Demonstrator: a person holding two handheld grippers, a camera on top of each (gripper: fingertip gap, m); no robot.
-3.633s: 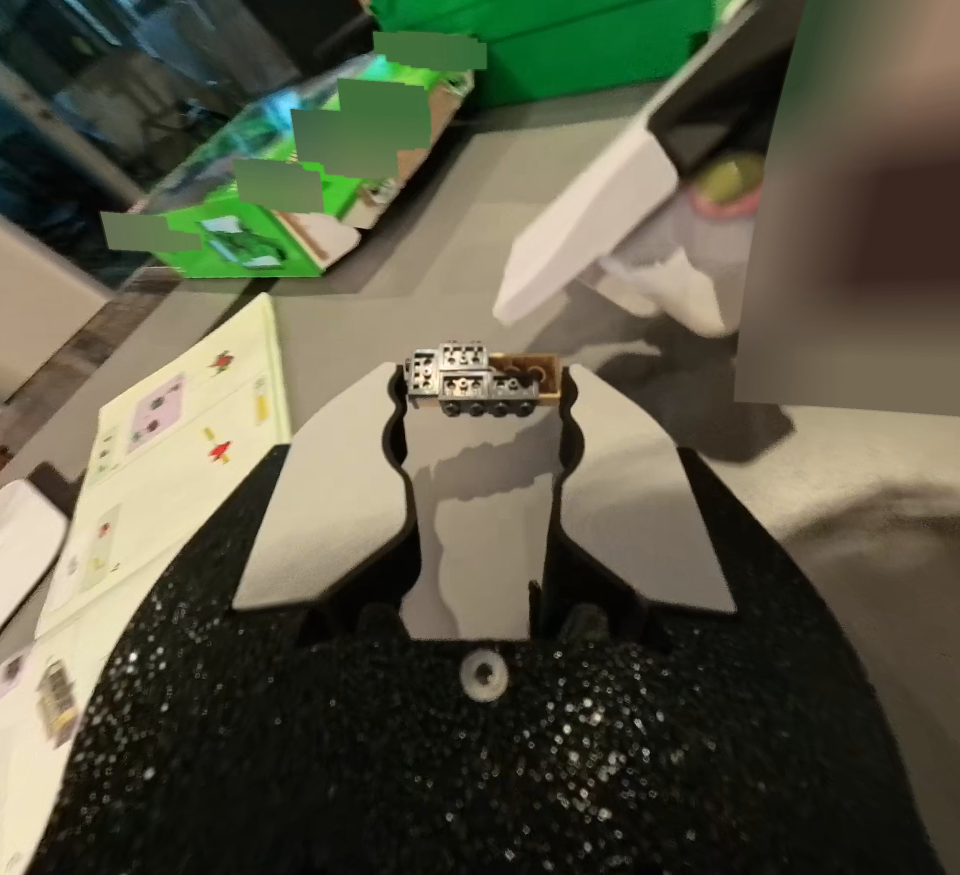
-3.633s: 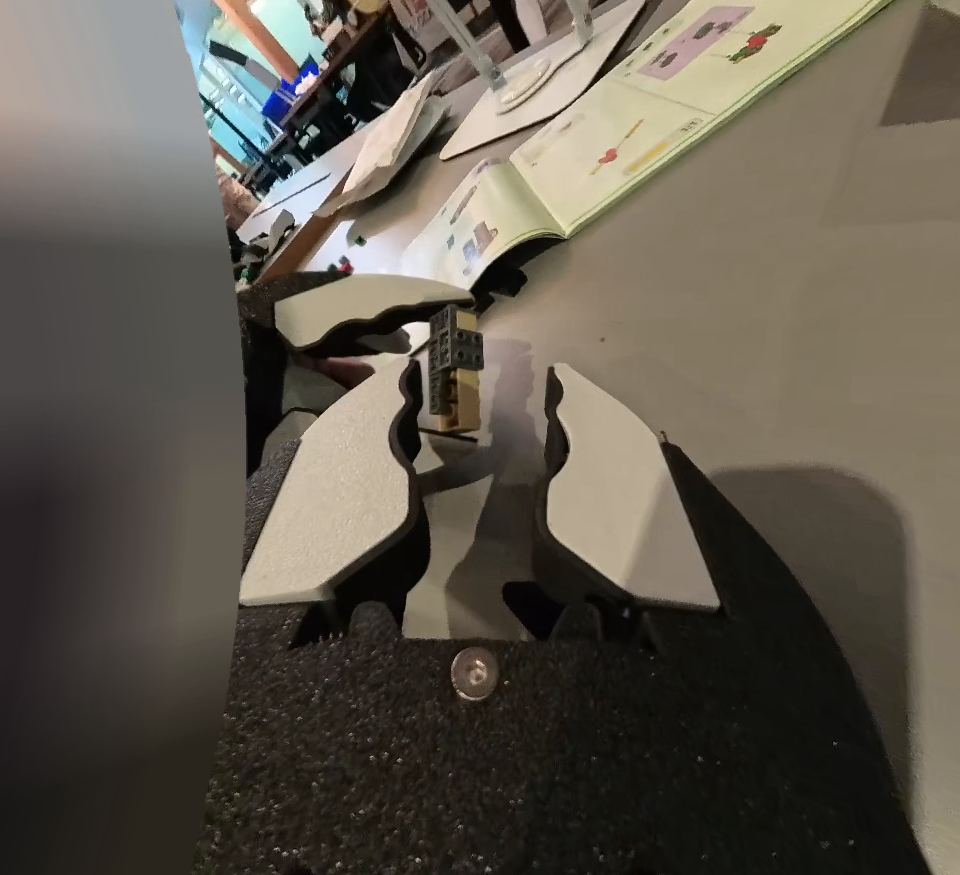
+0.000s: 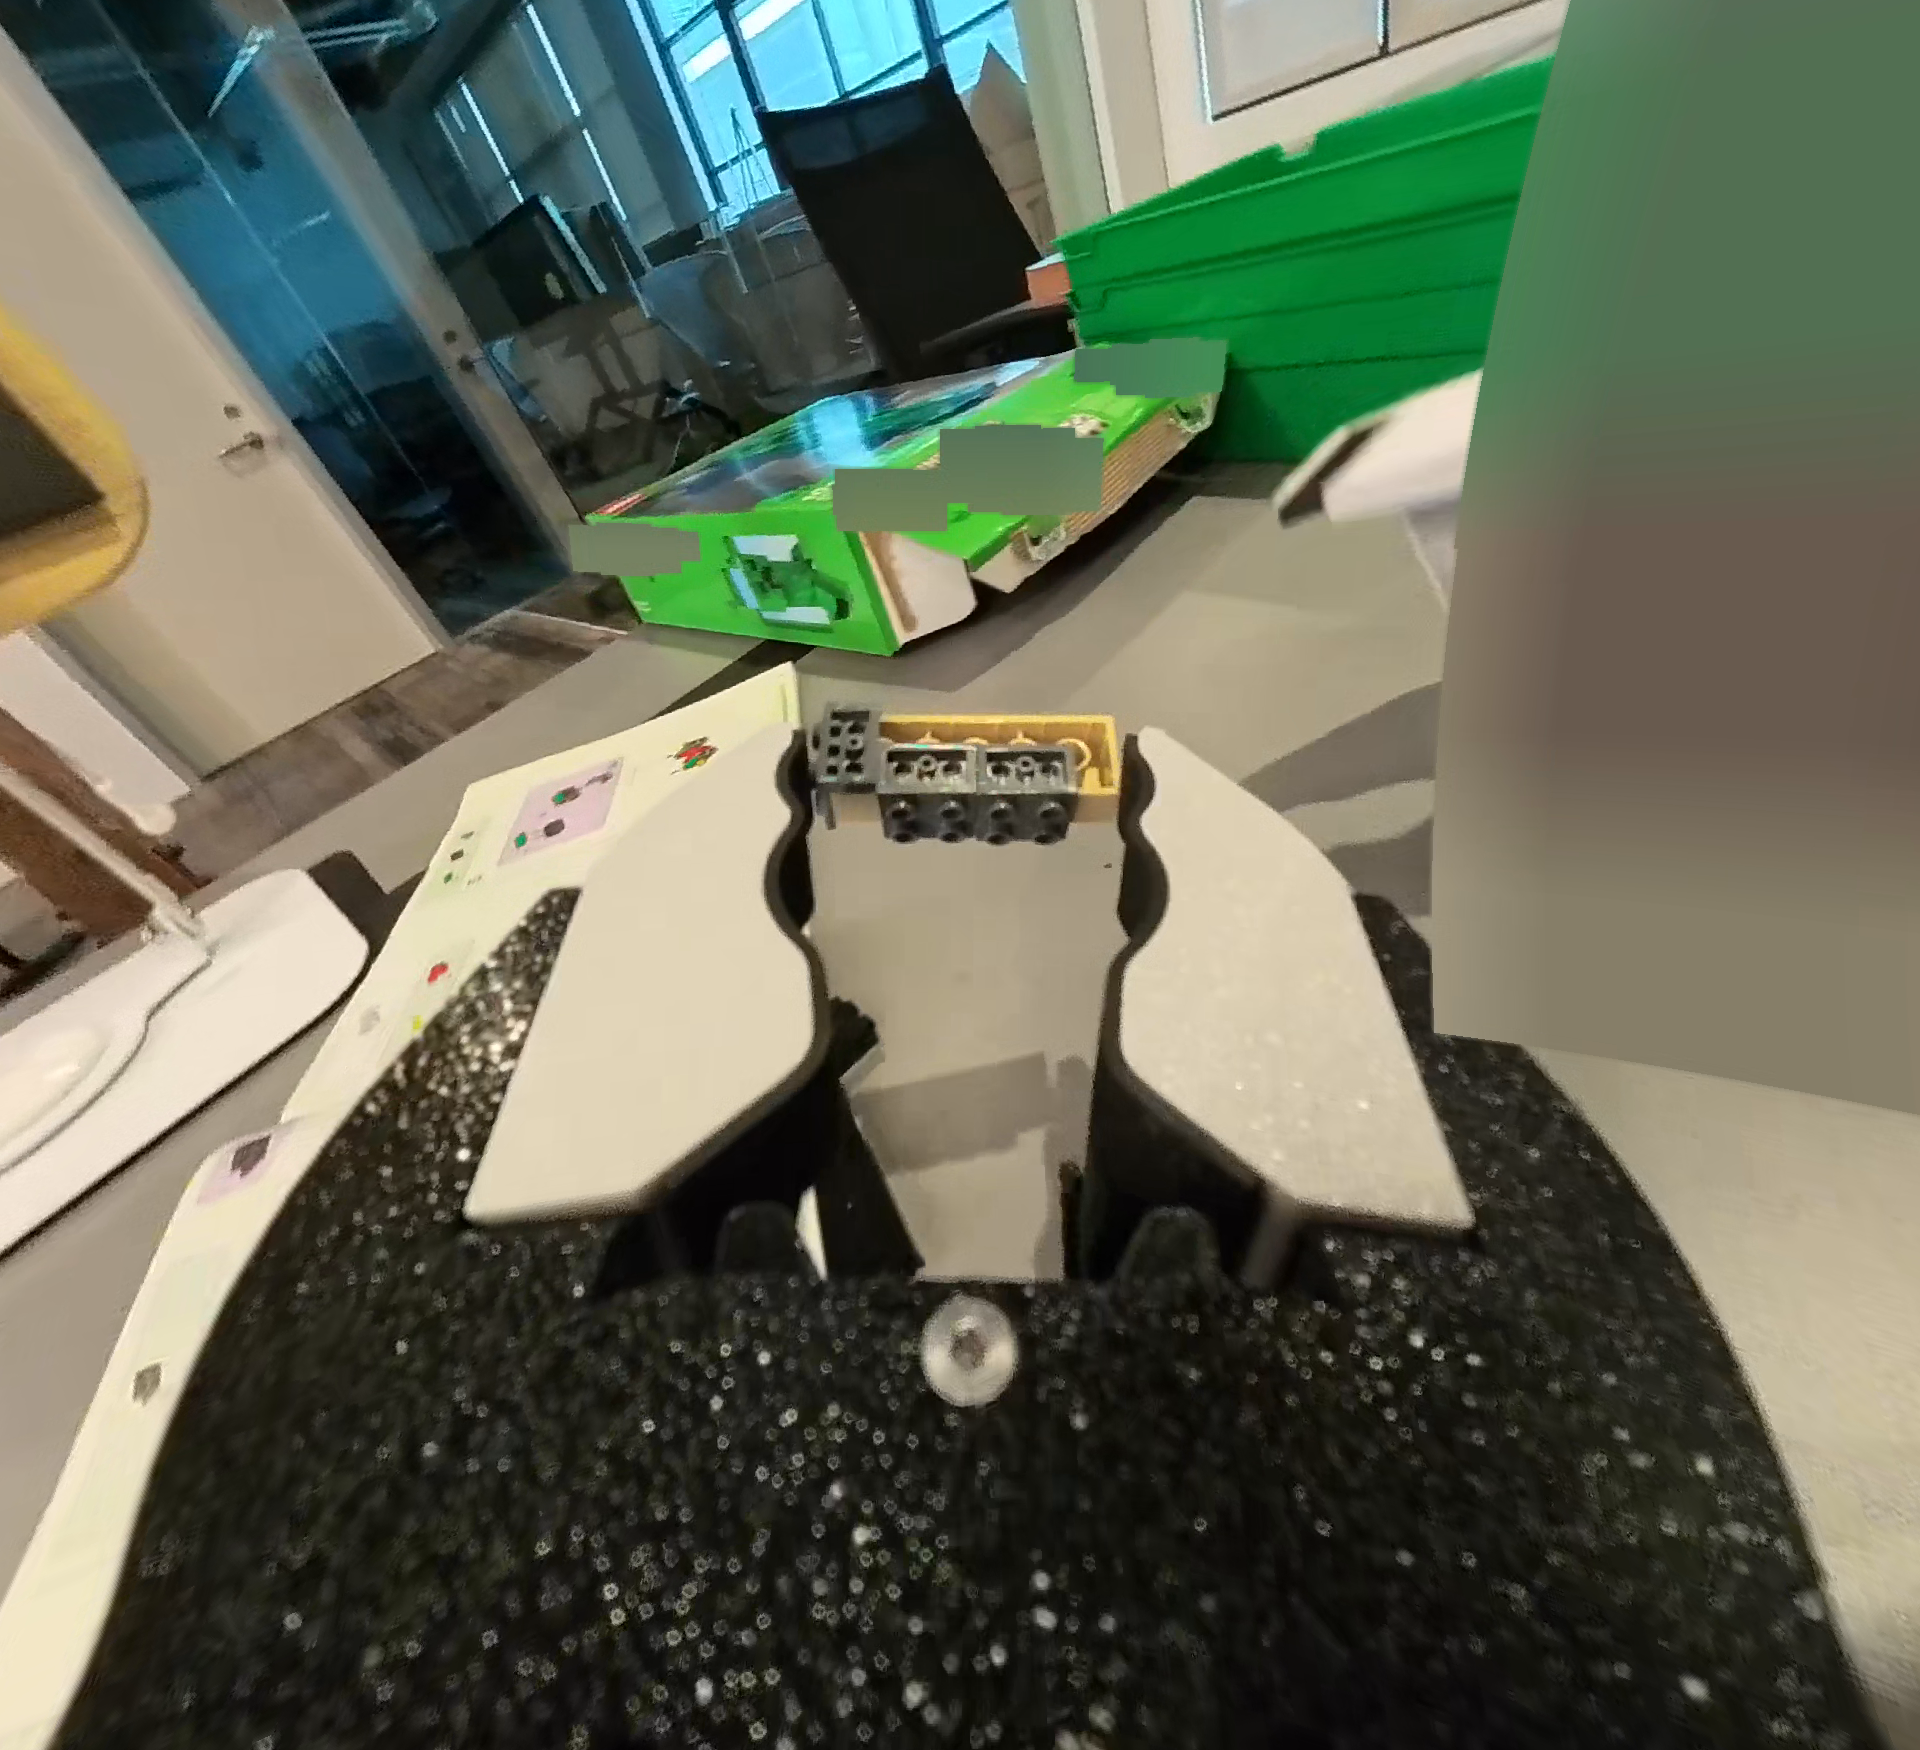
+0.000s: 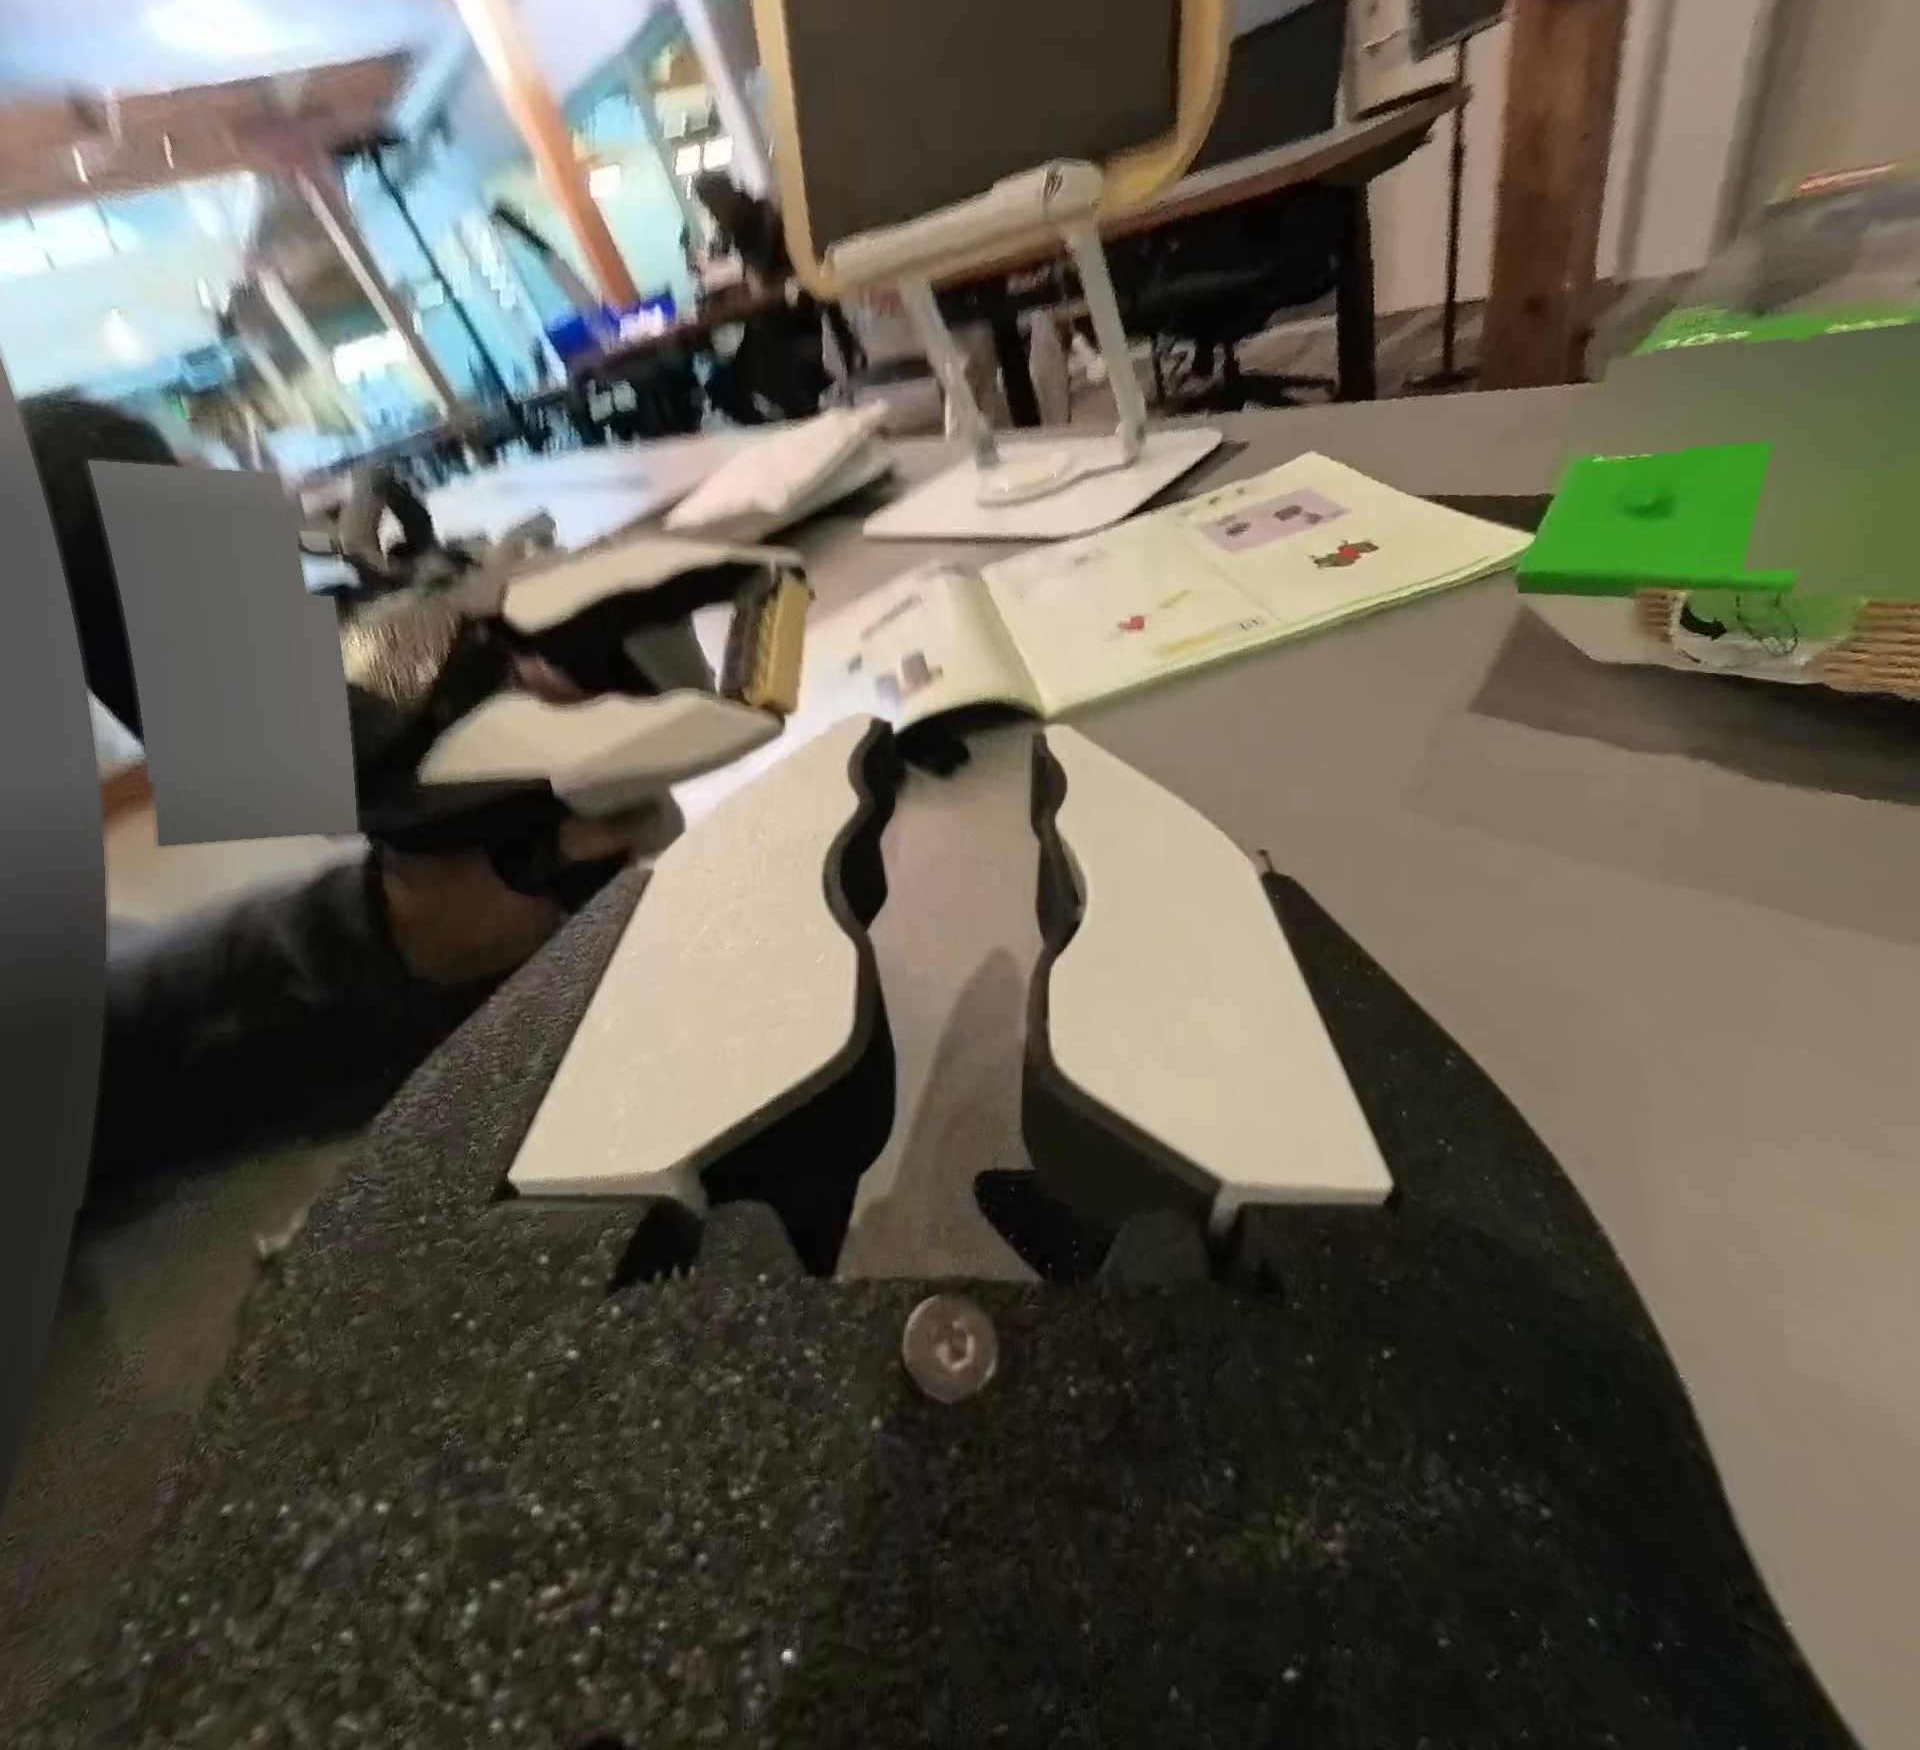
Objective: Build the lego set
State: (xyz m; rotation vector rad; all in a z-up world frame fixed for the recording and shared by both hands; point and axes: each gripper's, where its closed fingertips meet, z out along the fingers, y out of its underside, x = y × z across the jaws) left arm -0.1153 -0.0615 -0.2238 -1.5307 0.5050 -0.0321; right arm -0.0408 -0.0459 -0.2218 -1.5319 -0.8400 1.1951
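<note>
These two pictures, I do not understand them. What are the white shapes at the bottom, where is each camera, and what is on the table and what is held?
The white shapes are the fingers of two hand-held grippers; a person carries one in each hand. A camera sits on each gripper and looks forward along its fingers.

In the left wrist view, the left gripper is shut on a small lego assembly of grey and tan bricks. In the right wrist view, the right gripper is open and empty; the left gripper shows farther off on the left.

On the grey table lie an open instruction booklet and a green lego box. Green bins stand behind the box, and a monitor stand behind the booklet.
</note>
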